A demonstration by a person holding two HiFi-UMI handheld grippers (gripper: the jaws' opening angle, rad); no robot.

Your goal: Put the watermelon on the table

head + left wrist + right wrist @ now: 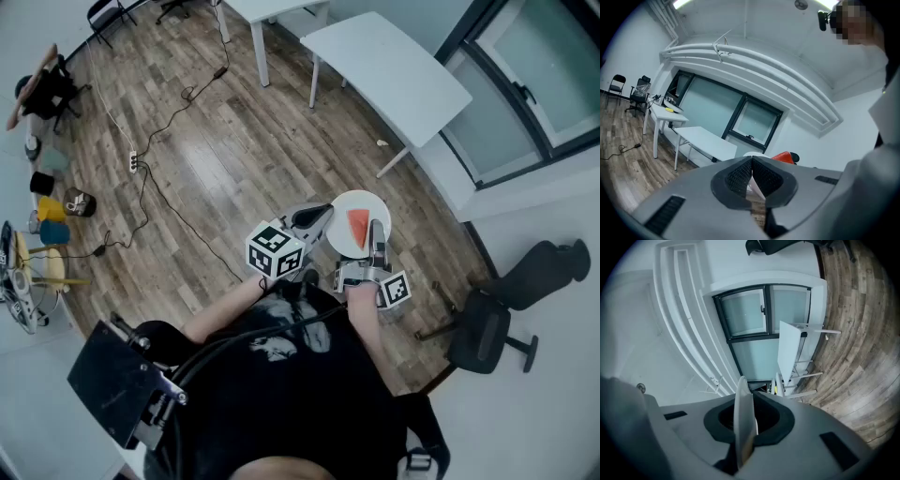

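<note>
A red wedge of watermelon lies on a round white plate that I hold in the air over the wood floor. My left gripper is shut on the plate's left rim, and my right gripper is shut on its near rim. In the left gripper view the left gripper pinches the white rim, with the watermelon just beyond the jaws. Between the jaws of the right gripper the plate shows edge-on. The white table stands some way ahead of the plate.
A second white table stands further back. A black office chair is at my right by the wall. Cables and a power strip trail over the floor at left, near cups and clutter. Glass doors line the right.
</note>
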